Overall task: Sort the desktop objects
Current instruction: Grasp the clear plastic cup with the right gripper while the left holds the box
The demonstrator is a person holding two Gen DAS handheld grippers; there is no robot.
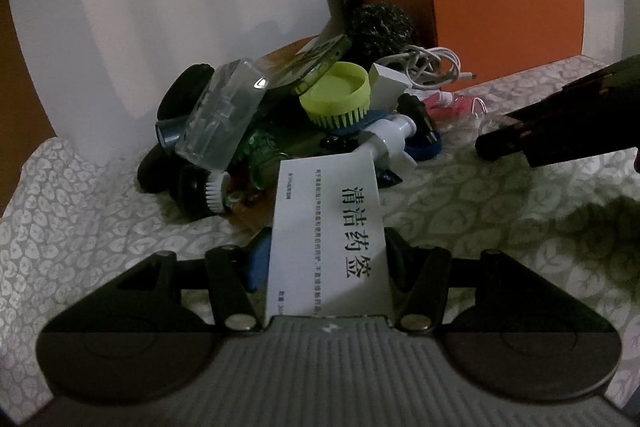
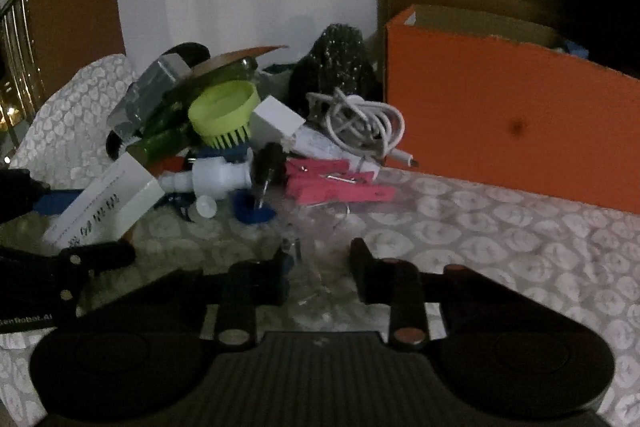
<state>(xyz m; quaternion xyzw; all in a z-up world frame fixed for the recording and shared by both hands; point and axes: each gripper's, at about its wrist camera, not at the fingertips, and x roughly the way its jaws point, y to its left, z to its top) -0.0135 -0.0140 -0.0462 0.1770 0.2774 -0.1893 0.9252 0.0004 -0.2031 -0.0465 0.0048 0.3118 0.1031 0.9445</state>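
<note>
Left claw (image 1: 328, 251) is pinching one white box (image 1: 326, 227); right claw (image 2: 320, 267) is hovering spread; two pink clothespins (image 2: 336, 183) are lying beside one orange box (image 2: 512, 131).

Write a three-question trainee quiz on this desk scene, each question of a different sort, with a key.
1. True or false: the left tongs are shut on the white printed box.
2. Multiple choice: the orange box stands A) in front of the clutter pile, B) to the pile's right by the right wrist view, C) on top of the pile.
3. Fill in: the coiled white cable lies just behind the pink ______.

Key
1. True; its fingers press both sides.
2. B.
3. Clothespins.
</note>
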